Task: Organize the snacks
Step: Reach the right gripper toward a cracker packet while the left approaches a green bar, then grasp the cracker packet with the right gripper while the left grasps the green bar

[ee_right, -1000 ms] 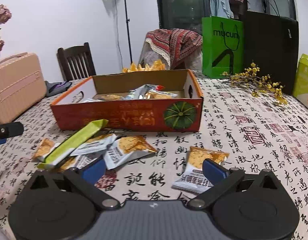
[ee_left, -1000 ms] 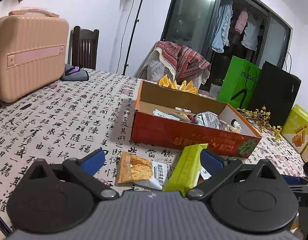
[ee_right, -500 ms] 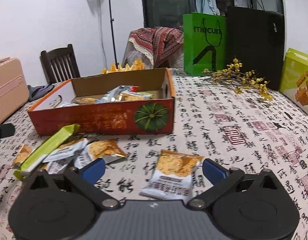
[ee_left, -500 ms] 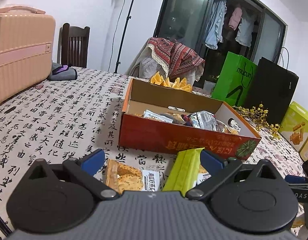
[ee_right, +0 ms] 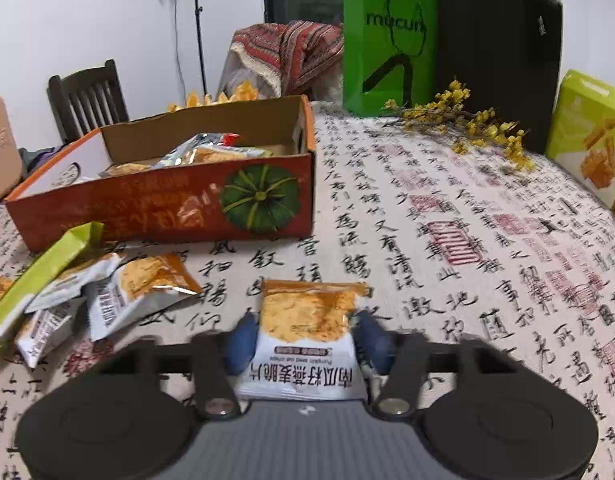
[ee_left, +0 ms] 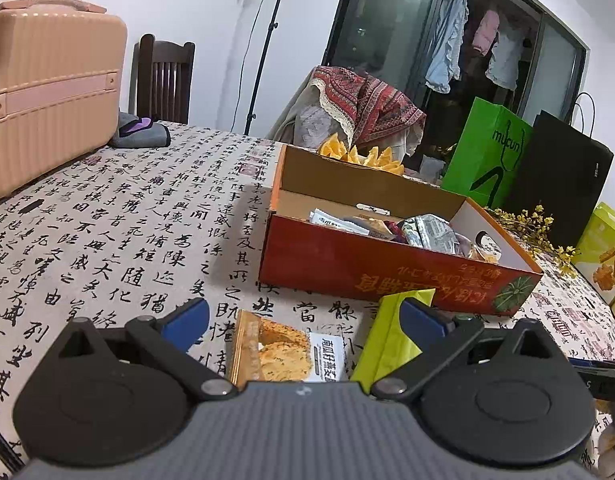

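An orange-and-white snack packet [ee_right: 307,320] lies on the tablecloth between the blue pads [ee_right: 243,340] of my right gripper [ee_right: 306,338]. Its jaws are closing and the pads touch the packet's two sides. Left of it lie several more packets [ee_right: 135,292] and a long green pack [ee_right: 39,272], in front of the red cardboard box [ee_right: 147,208] that holds several snacks. My left gripper [ee_left: 303,316] stands open low over the cloth. Another orange packet [ee_left: 275,348] lies between its fingers, and the green pack [ee_left: 391,340] lies by its right finger, just before the box [ee_left: 387,276].
A pink suitcase [ee_left: 47,92] stands at the table's far left, with a grey cloth [ee_left: 139,132] and a chair [ee_left: 163,76] behind. A green bag [ee_right: 387,44], a black bag [ee_right: 495,56], yellow flowers [ee_right: 459,120] and a lime carton [ee_right: 587,132] line the far right.
My right gripper moved forward and down over the lone packet, and its jaws narrowed from wide apart to the packet's sides. The left gripper hardly shifted and stayed open.
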`<act>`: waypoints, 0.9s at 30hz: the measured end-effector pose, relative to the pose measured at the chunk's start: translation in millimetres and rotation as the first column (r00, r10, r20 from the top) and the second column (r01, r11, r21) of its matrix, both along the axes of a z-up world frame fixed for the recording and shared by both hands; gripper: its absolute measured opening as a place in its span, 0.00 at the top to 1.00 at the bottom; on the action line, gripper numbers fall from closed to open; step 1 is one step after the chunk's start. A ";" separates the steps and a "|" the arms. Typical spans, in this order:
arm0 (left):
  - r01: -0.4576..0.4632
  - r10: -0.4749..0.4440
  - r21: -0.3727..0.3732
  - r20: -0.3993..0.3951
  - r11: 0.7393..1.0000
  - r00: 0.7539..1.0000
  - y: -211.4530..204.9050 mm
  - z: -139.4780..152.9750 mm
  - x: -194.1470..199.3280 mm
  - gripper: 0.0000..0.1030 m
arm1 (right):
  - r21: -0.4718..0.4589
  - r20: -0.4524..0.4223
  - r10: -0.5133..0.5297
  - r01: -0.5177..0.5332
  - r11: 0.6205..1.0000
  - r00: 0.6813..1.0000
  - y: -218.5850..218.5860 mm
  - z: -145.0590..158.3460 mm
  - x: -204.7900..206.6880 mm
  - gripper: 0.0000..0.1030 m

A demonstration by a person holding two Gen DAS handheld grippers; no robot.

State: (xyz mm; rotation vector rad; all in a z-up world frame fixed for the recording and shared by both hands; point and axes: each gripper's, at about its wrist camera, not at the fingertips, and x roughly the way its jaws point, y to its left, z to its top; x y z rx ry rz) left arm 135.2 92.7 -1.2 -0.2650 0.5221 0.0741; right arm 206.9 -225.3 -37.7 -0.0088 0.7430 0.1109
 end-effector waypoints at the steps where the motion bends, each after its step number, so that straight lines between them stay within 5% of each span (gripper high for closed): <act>1: -0.003 0.003 0.001 -0.002 1.000 1.000 0.2 0.0 -0.5 0.00 | 0.009 0.002 0.002 -0.002 1.000 1.000 -1.4 0.4 -1.2 0.56; 8: -0.005 0.005 0.011 -0.019 1.000 1.000 -0.5 0.9 -3.2 0.00 | 0.051 0.069 0.014 -0.018 0.999 0.997 -3.4 10.2 -17.2 0.58; 16: 0.113 -0.113 -0.005 -0.045 0.994 0.993 -29.8 -11.4 18.1 0.01 | 0.066 0.115 0.041 -0.049 0.997 0.992 0.5 20.6 -36.0 0.58; 21: 0.153 -0.150 0.036 -0.060 0.988 0.987 -47.1 -18.8 27.7 0.23 | 0.072 0.126 0.046 -0.056 0.996 0.991 -1.3 23.4 -41.8 0.58; 27: 0.218 -0.219 -0.028 -0.109 0.976 0.970 -47.2 -29.2 39.8 0.56 | 0.081 0.129 0.051 -0.061 0.995 0.990 -3.0 23.8 -43.0 0.58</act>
